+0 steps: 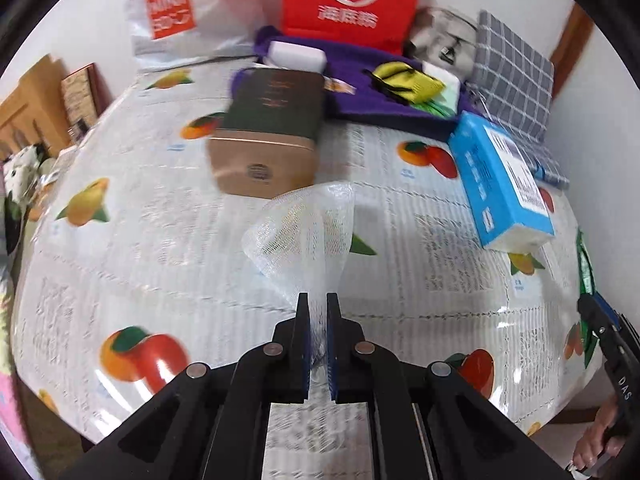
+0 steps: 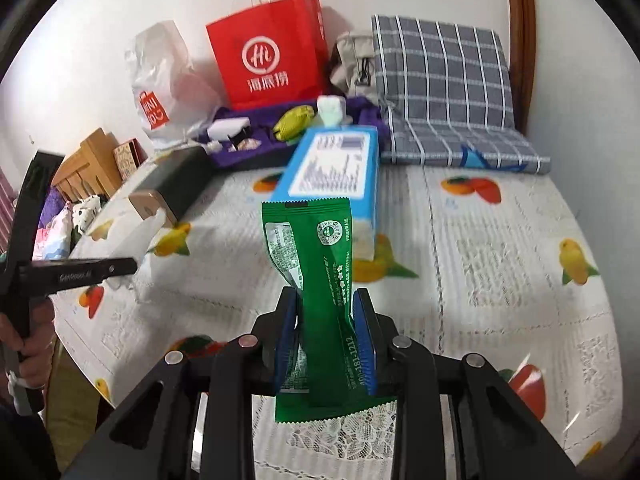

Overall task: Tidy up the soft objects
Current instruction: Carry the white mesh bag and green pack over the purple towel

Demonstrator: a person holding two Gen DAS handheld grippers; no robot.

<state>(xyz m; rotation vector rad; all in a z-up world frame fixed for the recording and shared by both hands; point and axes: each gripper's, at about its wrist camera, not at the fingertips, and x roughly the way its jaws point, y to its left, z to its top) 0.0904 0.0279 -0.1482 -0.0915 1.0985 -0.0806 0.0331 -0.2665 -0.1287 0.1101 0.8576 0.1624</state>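
My left gripper (image 1: 318,300) is shut on a white mesh net (image 1: 304,232) and holds it above the fruit-print tablecloth (image 1: 160,272). My right gripper (image 2: 325,300) is shut on a green snack packet (image 2: 320,280), held upright above the table. A purple tray (image 1: 360,92) at the back holds a yellow soft item (image 1: 404,80), a white block (image 1: 296,56) and a pale green-white pack (image 1: 444,84). The tray also shows in the right wrist view (image 2: 256,152). The left gripper's body shows at the left of the right wrist view.
A dark green and gold tin (image 1: 268,136) lies mid-table. A blue box (image 1: 500,184) lies at the right. A red paper bag (image 1: 348,0), a white plastic bag (image 1: 172,12) and a grey checked cushion (image 1: 516,72) stand at the back.
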